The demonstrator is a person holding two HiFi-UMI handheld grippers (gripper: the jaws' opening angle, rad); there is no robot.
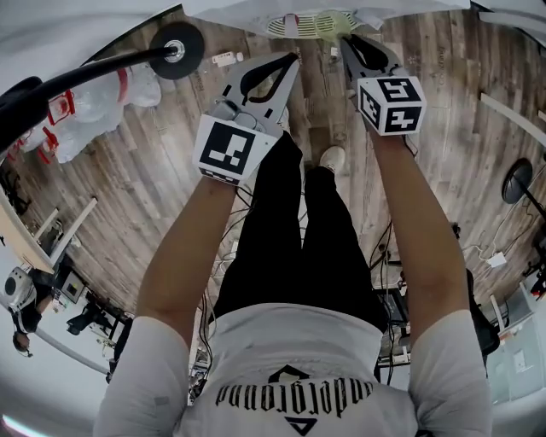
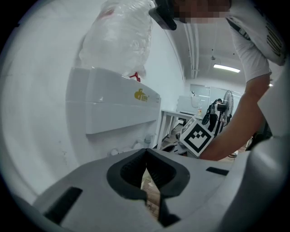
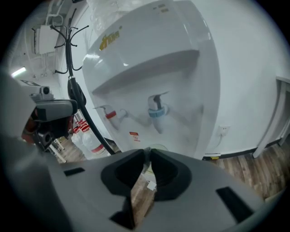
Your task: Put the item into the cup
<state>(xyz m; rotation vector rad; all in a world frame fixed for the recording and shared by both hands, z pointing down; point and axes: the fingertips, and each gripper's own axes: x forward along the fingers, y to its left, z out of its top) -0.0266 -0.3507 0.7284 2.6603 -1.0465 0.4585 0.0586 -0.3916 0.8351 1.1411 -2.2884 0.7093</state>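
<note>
Facing: the person is standing on the wooden floor and pointing both tools at the water dispenser, which is filling the upper centre of the right gripper view.
Left hand-held gripper: its jaws are meeting at the tips and carrying nothing.
Right hand-held gripper: its jaws are standing a thin slit apart with nothing visibly between them. A small white scrap is showing through the lower gap, and I cannot tell whether it is hanging there or lying on the floor.
Item and cup: neither is showing clearly in any view. Only the round drip tray is lying ahead of the tips, at the top centre of the head view.
Stage: the task is probably sitting at its start or a pause, since nothing is being grasped.
Risk: reaching ahead with the cup out of sight is risking a knock against the taps. Jaws this narrow are likely to push a light item away instead of taking it, unless they are widening first.
</note>
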